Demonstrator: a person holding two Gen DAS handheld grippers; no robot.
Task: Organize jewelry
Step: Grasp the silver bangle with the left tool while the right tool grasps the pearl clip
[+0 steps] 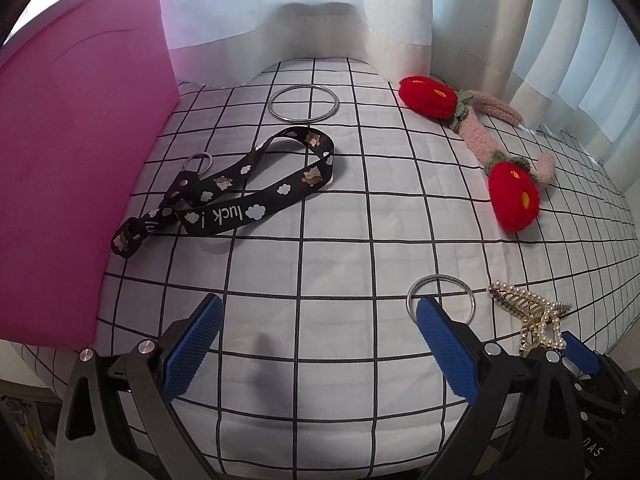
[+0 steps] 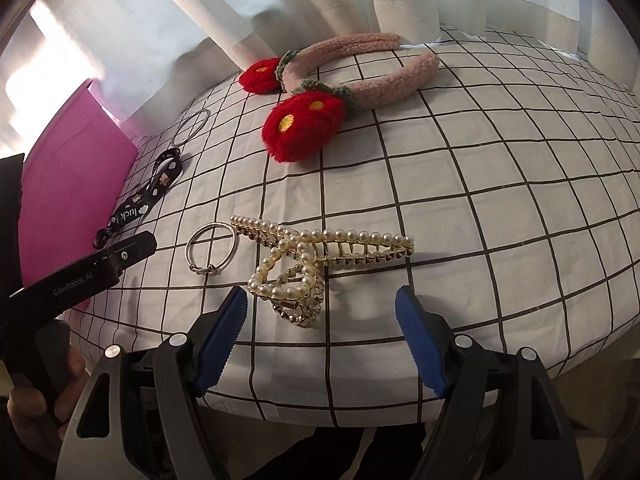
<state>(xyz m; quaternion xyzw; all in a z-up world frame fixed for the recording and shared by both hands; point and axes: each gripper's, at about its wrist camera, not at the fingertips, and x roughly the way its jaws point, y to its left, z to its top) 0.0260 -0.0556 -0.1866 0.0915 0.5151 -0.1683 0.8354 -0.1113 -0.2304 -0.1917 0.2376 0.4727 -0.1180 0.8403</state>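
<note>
Just ahead of R gripper [image 2: 320, 336] fingers — pearl clip [image 2: 316, 256]

Bed sheet [image 2: 480, 208]: matt white woven cloth, black grid lines, lightly creased. Two bangles [image 1: 303, 104] [image 2: 212, 249]: polished metal, glossy. Hair claw [image 2: 320, 256]: gold-tone shiny metal, glossy pearl beads. Headband [image 2: 372, 72]: fuzzy pink fleece, red flowers plush and rough. Strap [image 1: 240, 192]: smooth black printed ribbon, metal ring. Box [image 1: 72, 160]: matt pink, smooth. Gripper pads [image 2: 222, 340]: blue ribbed rubber; gripper bodies matt black plastic, bright metal pins. Curtains [image 1: 500, 20]: matt cloth.
</note>
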